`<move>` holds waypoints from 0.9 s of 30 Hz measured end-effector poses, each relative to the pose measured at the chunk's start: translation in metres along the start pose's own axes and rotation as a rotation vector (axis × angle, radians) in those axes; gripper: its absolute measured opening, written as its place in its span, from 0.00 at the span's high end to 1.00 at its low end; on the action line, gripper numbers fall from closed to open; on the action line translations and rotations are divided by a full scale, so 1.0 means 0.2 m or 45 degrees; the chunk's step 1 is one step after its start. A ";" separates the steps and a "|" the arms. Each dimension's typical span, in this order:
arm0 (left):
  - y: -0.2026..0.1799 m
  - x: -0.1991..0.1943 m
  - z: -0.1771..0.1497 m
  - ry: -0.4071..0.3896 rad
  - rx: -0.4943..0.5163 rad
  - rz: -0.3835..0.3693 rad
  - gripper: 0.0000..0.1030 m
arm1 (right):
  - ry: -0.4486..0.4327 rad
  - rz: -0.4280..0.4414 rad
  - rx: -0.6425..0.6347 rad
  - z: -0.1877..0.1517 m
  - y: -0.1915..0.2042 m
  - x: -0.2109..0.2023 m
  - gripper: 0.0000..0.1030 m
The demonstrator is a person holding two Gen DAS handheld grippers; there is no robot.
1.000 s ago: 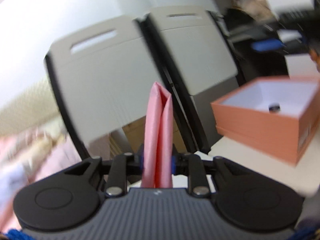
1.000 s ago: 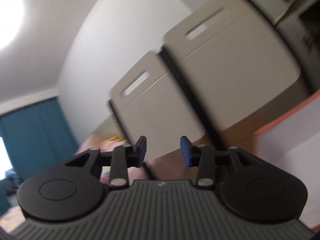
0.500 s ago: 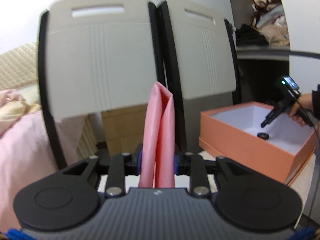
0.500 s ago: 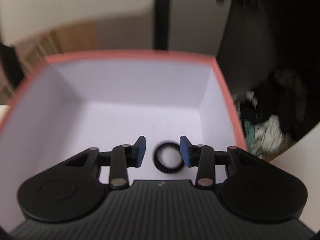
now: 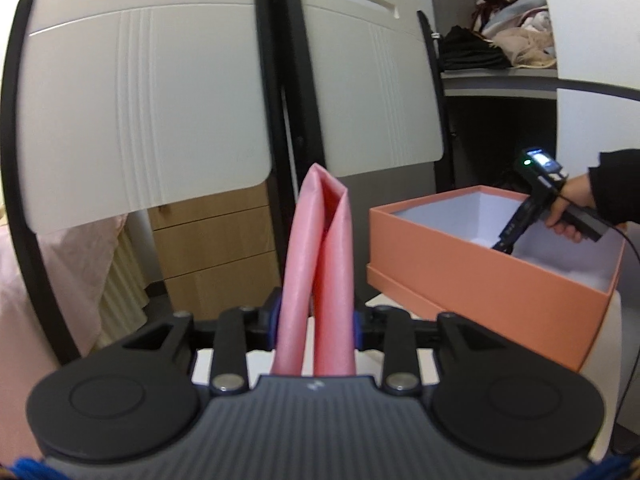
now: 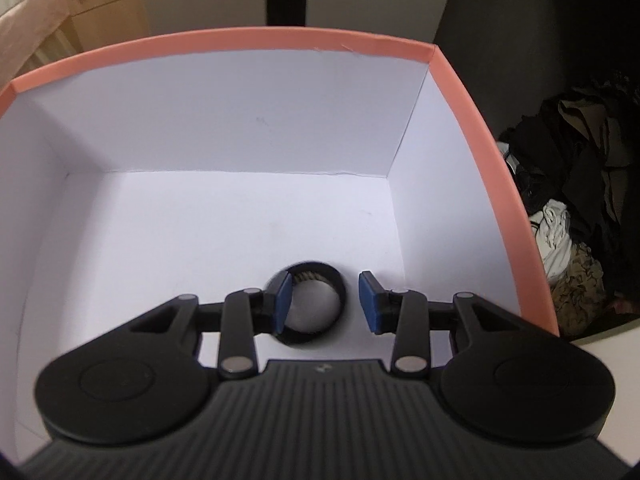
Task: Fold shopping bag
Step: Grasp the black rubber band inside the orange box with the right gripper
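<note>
My left gripper (image 5: pixel 316 322) is shut on a folded pink shopping bag (image 5: pixel 320 248), which stands up between the fingers as a narrow doubled strip. My right gripper (image 6: pixel 326 304) is open and reaches down inside an orange box (image 6: pixel 472 120) with a white inside. A black ring-shaped band (image 6: pixel 312 304) lies on the box floor between the open fingers, closer to the left pad. The right gripper also shows in the left wrist view (image 5: pixel 520 224), held by a hand over the same box (image 5: pixel 480 272).
Two folded beige chairs (image 5: pixel 144 100) lean behind the table. A wooden drawer unit (image 5: pixel 216 248) stands below them. Pink bedding (image 5: pixel 24 320) lies at the left. Shelves with clothes (image 5: pixel 508 20) are at the right. Dark clothes (image 6: pixel 568 200) lie beyond the box.
My right gripper swung from facing the chairs down into the orange box and closed in on the black ring. My left gripper steadied, still holding the pink bag.
</note>
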State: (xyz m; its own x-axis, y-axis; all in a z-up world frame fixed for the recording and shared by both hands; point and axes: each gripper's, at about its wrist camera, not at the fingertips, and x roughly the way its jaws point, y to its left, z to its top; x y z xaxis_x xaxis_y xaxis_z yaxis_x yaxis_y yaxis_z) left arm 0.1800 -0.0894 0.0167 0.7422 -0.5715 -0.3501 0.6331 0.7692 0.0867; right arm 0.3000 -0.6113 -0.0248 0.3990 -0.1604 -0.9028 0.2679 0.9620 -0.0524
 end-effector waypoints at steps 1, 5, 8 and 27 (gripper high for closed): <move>-0.01 0.00 0.00 -0.006 0.004 -0.008 0.65 | 0.014 0.008 0.011 0.00 0.00 0.01 0.62; -0.03 -0.01 0.02 -0.027 0.003 -0.017 0.64 | -0.002 0.078 0.099 -0.03 -0.01 0.00 0.83; -0.06 -0.03 0.02 -0.039 -0.003 0.001 0.64 | -0.045 0.089 0.082 -0.04 0.04 -0.07 0.90; -0.36 -0.62 -0.04 -0.066 0.484 0.604 0.84 | -0.911 0.931 -0.366 -0.50 1.38 -1.47 0.90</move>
State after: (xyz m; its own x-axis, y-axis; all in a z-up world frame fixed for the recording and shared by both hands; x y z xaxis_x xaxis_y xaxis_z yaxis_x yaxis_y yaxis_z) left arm 0.0414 -0.0714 0.0465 0.9663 -0.2116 -0.1469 0.2576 0.7928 0.5524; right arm 0.1690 -0.2774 0.1829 0.8274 0.4753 -0.2992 -0.4257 0.8782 0.2178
